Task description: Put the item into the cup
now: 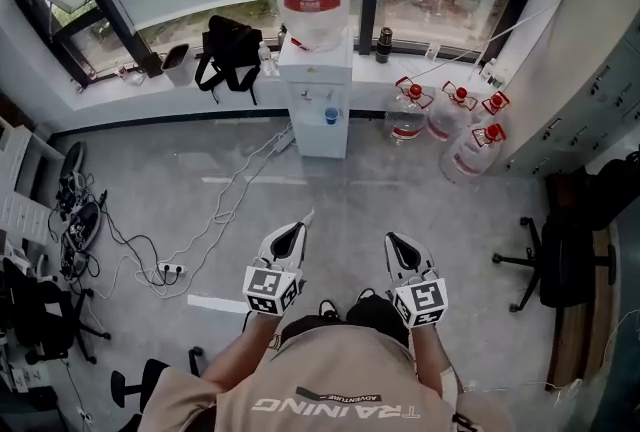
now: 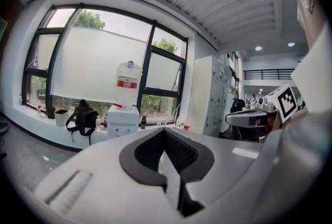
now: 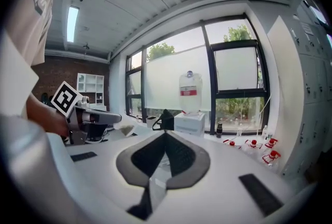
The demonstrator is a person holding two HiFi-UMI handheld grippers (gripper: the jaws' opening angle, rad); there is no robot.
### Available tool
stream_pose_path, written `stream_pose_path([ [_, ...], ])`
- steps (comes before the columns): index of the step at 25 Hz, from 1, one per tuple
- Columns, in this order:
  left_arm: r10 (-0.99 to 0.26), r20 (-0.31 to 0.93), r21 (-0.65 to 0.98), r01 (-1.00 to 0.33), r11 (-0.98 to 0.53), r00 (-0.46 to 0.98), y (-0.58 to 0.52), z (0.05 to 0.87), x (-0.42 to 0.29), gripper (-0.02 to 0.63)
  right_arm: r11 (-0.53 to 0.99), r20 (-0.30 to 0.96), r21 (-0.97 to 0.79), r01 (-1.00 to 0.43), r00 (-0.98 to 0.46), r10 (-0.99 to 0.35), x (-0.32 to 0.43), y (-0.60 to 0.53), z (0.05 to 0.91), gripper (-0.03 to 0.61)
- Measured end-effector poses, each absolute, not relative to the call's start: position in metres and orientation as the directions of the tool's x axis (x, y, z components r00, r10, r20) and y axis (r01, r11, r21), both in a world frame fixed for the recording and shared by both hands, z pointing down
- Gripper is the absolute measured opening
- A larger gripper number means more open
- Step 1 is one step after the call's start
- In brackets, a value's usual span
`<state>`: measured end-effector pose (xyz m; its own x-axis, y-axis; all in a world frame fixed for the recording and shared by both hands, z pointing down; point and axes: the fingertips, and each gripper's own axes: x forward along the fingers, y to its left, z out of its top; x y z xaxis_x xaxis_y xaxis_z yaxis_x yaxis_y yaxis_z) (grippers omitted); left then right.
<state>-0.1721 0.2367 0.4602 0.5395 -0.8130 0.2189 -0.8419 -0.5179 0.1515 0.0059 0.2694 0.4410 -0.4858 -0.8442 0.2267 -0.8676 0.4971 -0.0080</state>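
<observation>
No cup and no item for it show in any view. I stand on a grey floor facing a white water dispenser [image 1: 315,90]. My left gripper [image 1: 298,226] is held out at waist height, its jaws closed tip to tip with nothing between them; in its own view the left gripper [image 2: 165,132] points at the dispenser [image 2: 123,119]. My right gripper [image 1: 392,238] hangs level beside it, a hand's width to the right, also shut and empty. In the right gripper view the right gripper [image 3: 166,134] aims at the same window wall.
A black bag [image 1: 230,55] and a small container [image 1: 178,63] sit on the windowsill. Several spare water bottles [image 1: 450,120] stand right of the dispenser. Cables and a power strip [image 1: 170,270] lie on the floor at left. A black office chair [image 1: 560,265] stands at right.
</observation>
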Motion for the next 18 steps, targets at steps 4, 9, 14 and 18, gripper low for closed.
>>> stream_pose_path([
  [4, -0.807, 0.242, 0.168, -0.842, -0.512, 0.539, 0.209, 0.471, -0.170, 0.008, 0.502, 0.236, -0.026, -0.864, -0.493, -0.837, 0.005, 0.238, 0.449, 0.011],
  [9, -0.811, 0.253, 0.163, -0.849, -0.503, 0.528, 0.165, 0.474, -0.163, 0.008, 0.528, 0.234, -0.037, -0.848, -0.521, -0.821, 0.008, 0.182, 0.459, 0.011],
  [14, -0.820, 0.272, 0.144, -0.863, -0.483, 0.504, 0.114, 0.471, -0.151, 0.008, 0.568, 0.209, -0.046, -0.821, -0.564, -0.799, 0.013, 0.115, 0.455, 0.011],
  [18, -0.829, 0.277, 0.137, -0.874, -0.466, 0.486, 0.075, 0.467, -0.132, 0.008, 0.596, 0.198, -0.049, -0.802, -0.593, -0.781, 0.028, 0.066, 0.452, 0.011],
])
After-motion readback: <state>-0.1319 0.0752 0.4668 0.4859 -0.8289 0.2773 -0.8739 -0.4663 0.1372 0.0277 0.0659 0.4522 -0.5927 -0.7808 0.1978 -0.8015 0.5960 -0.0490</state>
